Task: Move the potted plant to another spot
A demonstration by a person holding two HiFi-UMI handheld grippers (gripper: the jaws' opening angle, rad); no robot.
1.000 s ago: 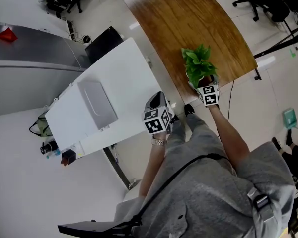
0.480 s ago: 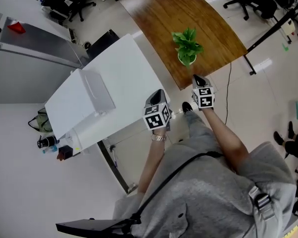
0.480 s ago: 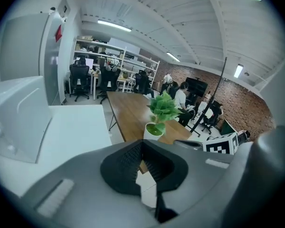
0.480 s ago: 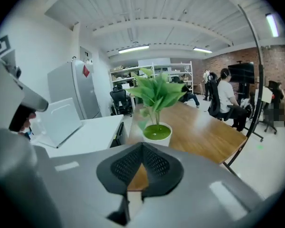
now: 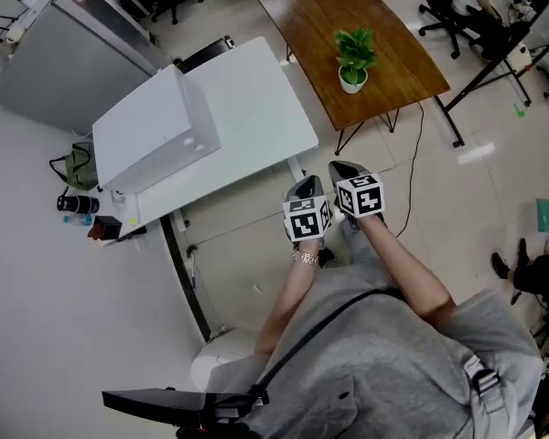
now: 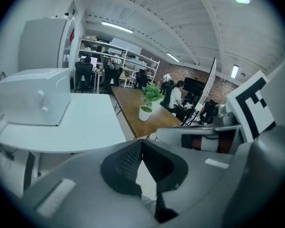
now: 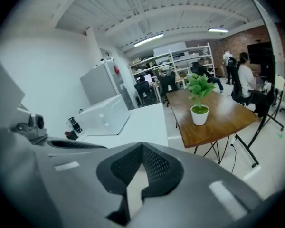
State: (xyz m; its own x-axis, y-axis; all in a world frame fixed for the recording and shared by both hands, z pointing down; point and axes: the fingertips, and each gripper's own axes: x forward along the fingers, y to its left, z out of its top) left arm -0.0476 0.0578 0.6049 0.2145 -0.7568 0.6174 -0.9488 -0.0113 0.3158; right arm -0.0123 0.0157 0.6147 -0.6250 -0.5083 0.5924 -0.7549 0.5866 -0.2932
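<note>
Bare floor (image 5: 398, 167) lies ahead of the left tongs (image 5: 303, 187) and right tongs (image 5: 342, 166). Farther ahead stands a wooden table (image 5: 398, 48) bearing a potted plant (image 5: 353, 60); ahead-left, a white table (image 5: 256, 122) with a white box (image 5: 151, 135).

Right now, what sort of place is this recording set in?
Most likely an open-plan office or lab workroom: a white rectangular desk beside a brown wooden table bearing a small green potted plant, black wheeled office chairs, and tall pale metal shelving racks along the far wall.

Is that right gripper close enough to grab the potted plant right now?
Probably not: the right gripper hangs near the person, the potted plant far off on the wooden table. Nothing blocks it.
</note>
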